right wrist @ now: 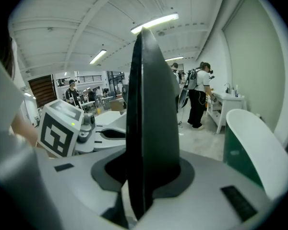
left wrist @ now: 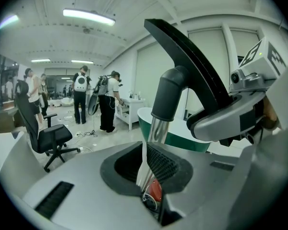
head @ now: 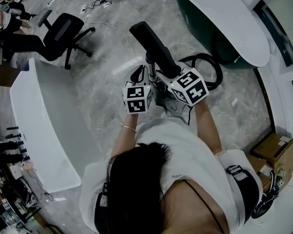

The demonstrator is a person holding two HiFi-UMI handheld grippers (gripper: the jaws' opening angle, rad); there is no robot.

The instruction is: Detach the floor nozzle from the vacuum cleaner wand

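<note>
The wand (left wrist: 156, 128) is a bright chrome tube raised off the floor in front of the person, and everything here is placed from it; the left gripper (left wrist: 150, 163) is shut tight on it, the ribbed black pads pinching the tube just below its top end; a small red part (left wrist: 155, 191) shows lower down the wand, behind the pads.

At the wand's top end a black elbow joint runs into the floor nozzle (head: 154, 43), still attached; the nozzle is a long, flat black head, slanting up and away from the wand.

The right gripper (right wrist: 144, 176) sits just beside the wand on the person's right; it is closed partway, its jaws clamped on the nozzle's flat body, which stands edge-on between them and fills the gap; both marker cubes lie close together, nearer the person than the wand.

A black hose (head: 203, 56) loops on the grey marbled floor to the right of the wand; a black office chair (head: 63, 30) stands well to its left; a white curved unit with a green side (head: 219, 13) lies beyond it to the right; a cardboard box (head: 273, 147) sits far right and nearer the person; several people (left wrist: 80, 99) stand well beyond the wand across the room.
</note>
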